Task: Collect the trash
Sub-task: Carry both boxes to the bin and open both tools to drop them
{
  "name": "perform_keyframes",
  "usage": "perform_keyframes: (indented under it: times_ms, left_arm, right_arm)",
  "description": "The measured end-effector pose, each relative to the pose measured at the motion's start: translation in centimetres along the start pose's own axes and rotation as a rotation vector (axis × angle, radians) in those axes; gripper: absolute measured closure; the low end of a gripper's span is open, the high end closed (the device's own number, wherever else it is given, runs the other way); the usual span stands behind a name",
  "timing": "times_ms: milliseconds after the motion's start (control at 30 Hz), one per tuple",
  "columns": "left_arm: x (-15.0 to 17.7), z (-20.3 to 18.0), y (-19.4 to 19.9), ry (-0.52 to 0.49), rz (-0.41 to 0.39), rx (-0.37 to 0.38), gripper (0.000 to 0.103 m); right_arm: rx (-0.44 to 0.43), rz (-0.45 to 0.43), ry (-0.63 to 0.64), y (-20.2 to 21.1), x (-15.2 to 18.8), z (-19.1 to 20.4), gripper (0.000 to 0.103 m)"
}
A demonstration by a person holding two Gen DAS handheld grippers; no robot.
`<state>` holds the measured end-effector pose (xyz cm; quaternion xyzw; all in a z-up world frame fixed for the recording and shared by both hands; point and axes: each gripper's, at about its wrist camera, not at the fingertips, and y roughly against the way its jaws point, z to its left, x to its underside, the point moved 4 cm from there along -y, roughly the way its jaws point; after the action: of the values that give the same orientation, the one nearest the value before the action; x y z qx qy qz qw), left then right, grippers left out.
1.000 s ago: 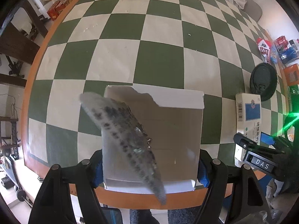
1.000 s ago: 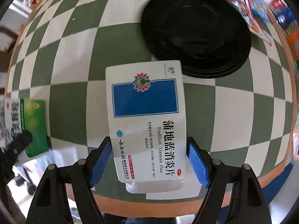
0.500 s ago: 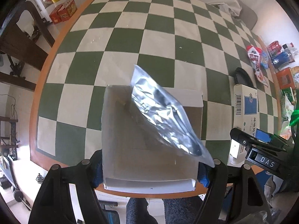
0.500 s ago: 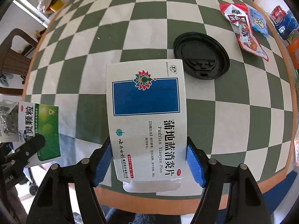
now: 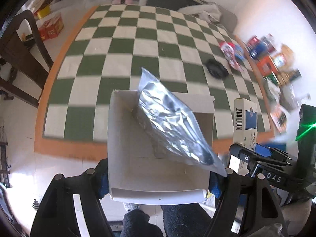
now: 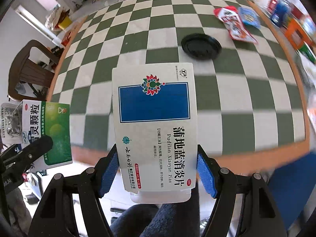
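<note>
Left gripper (image 5: 159, 179) clamps an open white box (image 5: 158, 150) with a foil packet (image 5: 171, 122) lying in it; right gripper (image 6: 158, 174) grips a medicine box (image 6: 155, 122). Both hang off the table (image 6: 256, 108), probably mid-carry; next comes finding a bin.

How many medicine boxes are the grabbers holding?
2. The right gripper squeezes the blue-and-white box; the left gripper squeezes the green box, with a silver foil pouch on it. Others may be hidden.
</note>
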<state>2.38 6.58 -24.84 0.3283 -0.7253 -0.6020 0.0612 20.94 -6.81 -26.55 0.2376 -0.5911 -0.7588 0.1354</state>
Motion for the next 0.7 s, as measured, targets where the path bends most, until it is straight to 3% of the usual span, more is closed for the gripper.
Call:
perform_keyframes:
  times_ms: [200,333,467,567,700]
  left_arm:
    - [7.6,1.9,-2.1,-0.001,0.123,0.036,0.030]
    - [11.4,3.8,-7.5,0.067,0.233,0.064,0.030]
    - [13.8,5.8,-14.9,0.126,0.308,0.061,0.030]
    - [15.2,7.8,-22.5,0.182,0.357,0.062,0.030]
    - [16.5,10.3,-31.9,0.224,0.414,0.068,0.030]
  right_arm:
    - [-0.006,0.037,-0.102,0.2,9.7,0.5,0.029]
    - [-0.012,0.125,-0.153,-3.2,15.1,0.0,0.029]
    - [-0.025,0.199,-0.207,-10.2,18.8,-1.5,0.029]
    - [-0.047,0.243,-0.247,-16.4,20.7,-2.8,0.029]
    - [-0.090,0.302,-0.298,-27.2,22.8,-4.7,0.029]
